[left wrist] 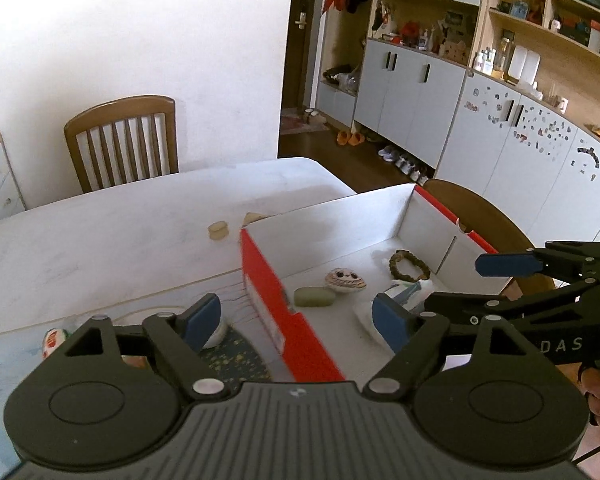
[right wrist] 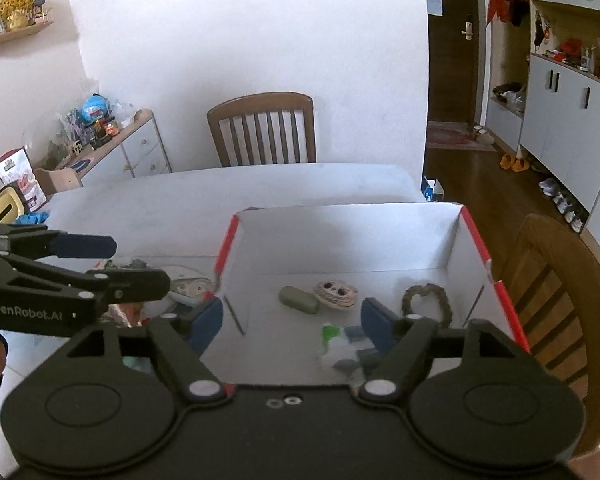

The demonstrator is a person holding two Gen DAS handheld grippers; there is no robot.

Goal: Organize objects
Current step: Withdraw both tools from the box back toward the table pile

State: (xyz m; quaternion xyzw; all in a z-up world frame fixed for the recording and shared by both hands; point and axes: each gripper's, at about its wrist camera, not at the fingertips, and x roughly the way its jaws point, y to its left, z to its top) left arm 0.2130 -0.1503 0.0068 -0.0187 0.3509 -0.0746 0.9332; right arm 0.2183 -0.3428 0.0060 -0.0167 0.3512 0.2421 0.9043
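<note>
A white cardboard box (right wrist: 348, 240) with red outer sides sits open on the white table (left wrist: 100, 232), near its right edge. On the box floor lie a green oblong bar (right wrist: 299, 299), just beside it a round beige piece with a painted face (right wrist: 336, 293), and farther right a brown beaded bracelet (right wrist: 428, 304). Nearer the cameras in the box lies a white packet with green and blue print (right wrist: 340, 346), blurred and partly hidden behind a blue pad.

The right hand-held gripper (right wrist: 292, 322) hangs over the near part of the box with its jaws standing wide apart, nothing between the pads. The left hand-held gripper (left wrist: 296, 322) is over the box's near left red wall, its jaws likewise spread wide and empty; one pad is outside the box, the other above the packet.

Outside the box on the left, on the table, lie a patterned blue cloth (left wrist: 232, 360) and a few small items too hidden to name. A small round tan block (left wrist: 219, 231) rests on the table beyond the box. A wooden chair (right wrist: 264, 128) stands at the far side, another (right wrist: 552, 292) at the right.
</note>
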